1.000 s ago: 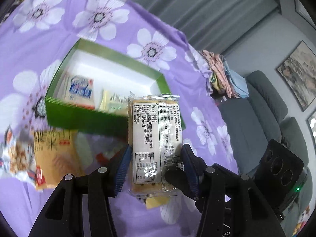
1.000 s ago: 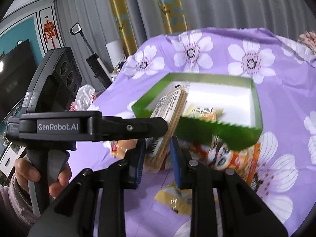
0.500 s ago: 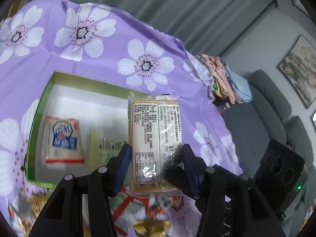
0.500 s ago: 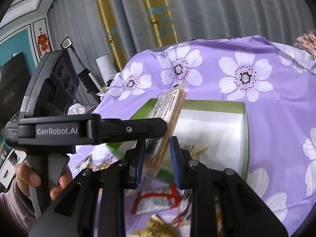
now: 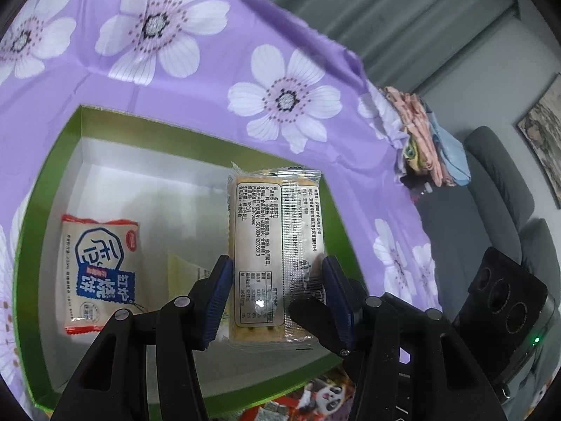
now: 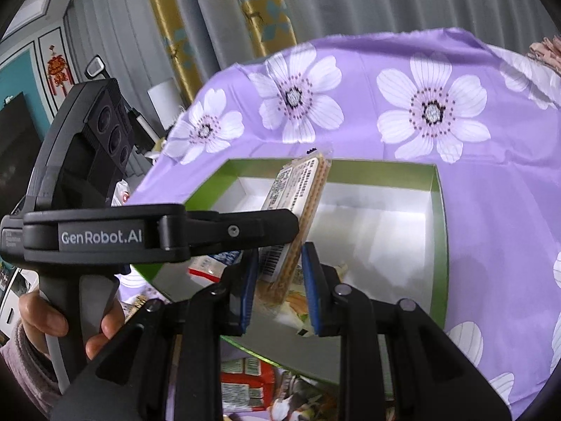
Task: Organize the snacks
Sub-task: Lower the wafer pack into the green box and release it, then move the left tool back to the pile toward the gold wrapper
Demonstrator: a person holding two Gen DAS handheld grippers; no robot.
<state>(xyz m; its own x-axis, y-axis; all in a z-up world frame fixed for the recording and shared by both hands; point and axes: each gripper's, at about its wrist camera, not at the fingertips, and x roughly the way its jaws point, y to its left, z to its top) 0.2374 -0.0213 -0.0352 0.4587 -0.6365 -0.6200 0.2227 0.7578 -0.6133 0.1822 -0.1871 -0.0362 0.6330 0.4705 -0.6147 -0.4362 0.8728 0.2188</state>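
Purple flowered cloth covers the counter, with a green box near its middle. Hovering over the box, a clear-wrapped cracker pack is pinched by both the left gripper and the right gripper; their fingers are closed on it. Looks light, stiff, and crumbly, with slick film; holding its lower edges seems safest.

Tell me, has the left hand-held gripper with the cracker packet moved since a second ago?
Yes. The left hand-held gripper has carried the cracker packet forward over the green box; earlier it was short of the box's near wall.
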